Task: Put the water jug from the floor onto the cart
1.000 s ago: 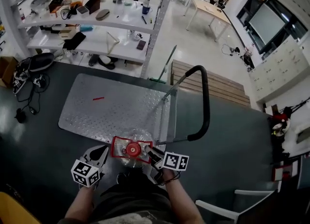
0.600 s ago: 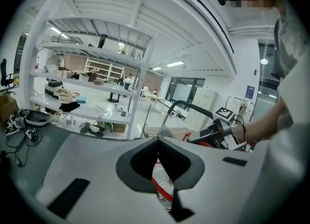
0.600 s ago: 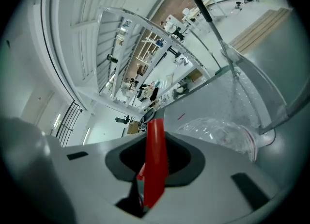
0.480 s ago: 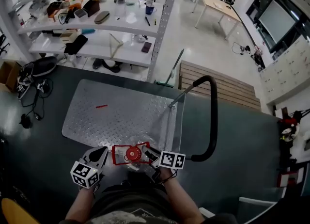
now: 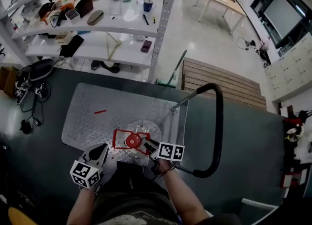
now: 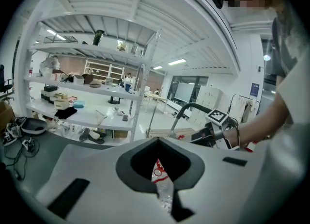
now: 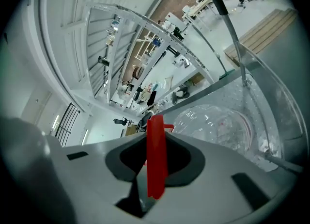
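Observation:
The clear water jug [image 5: 145, 130] with a red cap [image 5: 131, 141] and a red carrying handle [image 5: 118, 139] hangs over the near edge of the cart's metal deck [image 5: 92, 124]; whether it rests on the deck I cannot tell. My right gripper [image 5: 148, 147] is shut on the handle's right side, and the red strip [image 7: 156, 165] stands upright between its jaws with the jug's body [image 7: 215, 126] beyond. My left gripper [image 5: 103, 151] sits against the jug's left side, jaws closed on a sliver of red and clear plastic [image 6: 162, 184].
The cart's black push bar [image 5: 218, 121] curves up on the right. A small red item [image 5: 100, 112] lies on the deck. White shelves [image 5: 97, 48] full of objects stand behind the cart, a wooden pallet [image 5: 224, 85] lies at the back right, and bags and cables [image 5: 31, 73] lie at the left.
Both grippers and the jug have moved forward together, from the floor just short of the cart to above the deck's near edge. The grip looks the same.

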`<state>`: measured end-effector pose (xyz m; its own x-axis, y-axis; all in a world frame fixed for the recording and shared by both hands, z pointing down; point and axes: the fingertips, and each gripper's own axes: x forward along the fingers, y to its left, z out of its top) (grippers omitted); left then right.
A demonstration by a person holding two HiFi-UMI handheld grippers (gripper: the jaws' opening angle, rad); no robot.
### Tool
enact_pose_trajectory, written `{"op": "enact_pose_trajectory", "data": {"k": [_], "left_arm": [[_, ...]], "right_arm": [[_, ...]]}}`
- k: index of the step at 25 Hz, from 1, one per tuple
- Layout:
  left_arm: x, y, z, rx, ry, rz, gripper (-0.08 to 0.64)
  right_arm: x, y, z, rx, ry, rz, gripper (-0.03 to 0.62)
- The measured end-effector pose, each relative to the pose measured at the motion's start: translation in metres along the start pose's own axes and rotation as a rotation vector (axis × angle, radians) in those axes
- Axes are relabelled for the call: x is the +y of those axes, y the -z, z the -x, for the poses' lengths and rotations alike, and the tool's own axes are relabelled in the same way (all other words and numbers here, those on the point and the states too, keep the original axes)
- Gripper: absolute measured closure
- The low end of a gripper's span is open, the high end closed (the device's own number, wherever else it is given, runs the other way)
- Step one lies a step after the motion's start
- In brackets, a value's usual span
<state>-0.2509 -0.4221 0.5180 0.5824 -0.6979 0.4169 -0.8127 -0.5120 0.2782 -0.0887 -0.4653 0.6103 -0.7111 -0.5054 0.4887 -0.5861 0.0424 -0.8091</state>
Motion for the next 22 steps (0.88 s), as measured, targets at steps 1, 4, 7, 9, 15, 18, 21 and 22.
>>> {"op": "enact_pose_trajectory", "data": {"k": [1, 4, 7, 9, 15, 18, 21, 22], "left_arm": [[0.006, -0.003, -0.005, 0.000, 0.003, 0.003, 0.552], [0.025, -0.012, -0.022, 0.003, 0.015, 0.008, 0.552], [0.043, -0.025, -0.038, 0.005, 0.034, 0.001, 0.552], [0.054, -0.035, -0.045, 0.007, 0.045, -0.011, 0.552], [0.072, -0.054, -0.061, 0.007, 0.076, -0.032, 0.552], [0.075, -0.057, -0.067, 0.018, 0.097, -0.041, 0.552], [0.074, -0.054, -0.070, 0.031, 0.113, -0.040, 0.552], [0.072, -0.052, -0.071, 0.034, 0.119, -0.038, 0.552]], "right_arm": [[0.000, -0.009, -0.008, -0.013, 0.000, -0.007, 0.529], [0.002, -0.039, -0.031, -0.054, 0.006, -0.015, 0.529], [0.006, -0.065, -0.045, -0.093, 0.022, -0.030, 0.529], [0.011, -0.076, -0.049, -0.120, 0.014, -0.055, 0.529], [-0.004, -0.079, -0.049, -0.176, 0.044, -0.111, 0.529], [-0.012, -0.083, -0.043, -0.212, 0.064, -0.098, 0.529], [-0.025, -0.087, -0.030, -0.238, 0.137, -0.067, 0.529], [-0.031, -0.087, -0.023, -0.245, 0.170, -0.060, 0.529]]}}
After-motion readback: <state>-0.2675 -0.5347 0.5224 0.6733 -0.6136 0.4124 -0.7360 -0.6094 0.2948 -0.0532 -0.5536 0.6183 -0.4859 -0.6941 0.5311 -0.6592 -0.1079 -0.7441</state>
